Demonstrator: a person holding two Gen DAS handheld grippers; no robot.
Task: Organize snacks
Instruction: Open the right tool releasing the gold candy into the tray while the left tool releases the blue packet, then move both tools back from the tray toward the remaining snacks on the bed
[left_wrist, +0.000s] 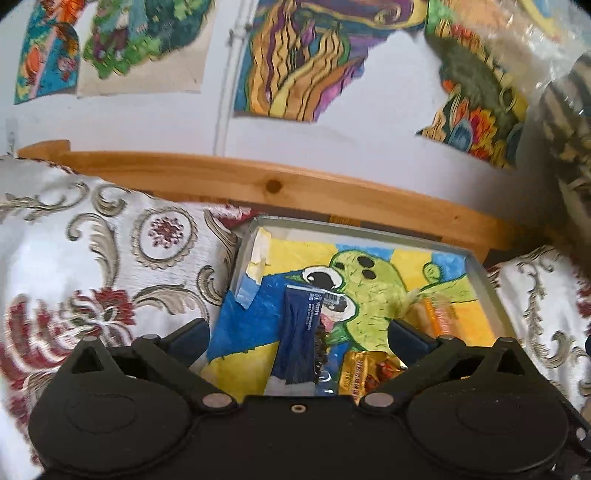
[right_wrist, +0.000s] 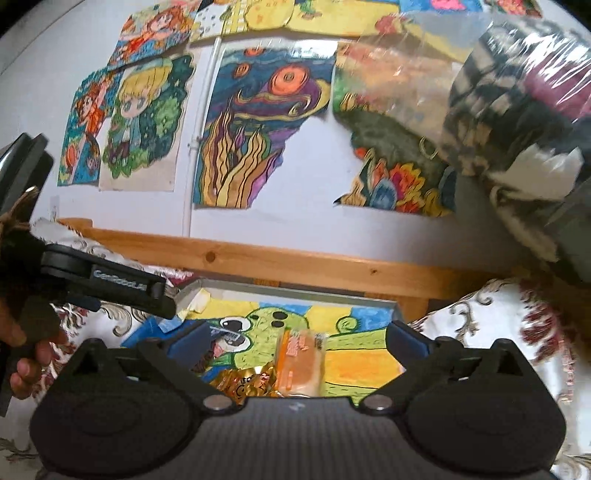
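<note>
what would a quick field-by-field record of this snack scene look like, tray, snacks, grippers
container: shallow grey metal tray lined with a green cartoon drawing
surface: floral white and red fabric under the tray
snack 1: dark blue packet in the tray, between the left gripper's fingers in that view
snack 2: gold foil wrapped candy beside an orange clear-wrapped cake
left gripper: open, empty
right gripper: open, over the orange cake and gold candy
backdrop: wooden rail, colourful drawings on the wall

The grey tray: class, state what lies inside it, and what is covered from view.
Inside the tray, on a green cartoon drawing, lie a dark blue packet, a gold-wrapped snack and an orange-wrapped cake. Both gripper bodies cover the tray's near edge.
</note>
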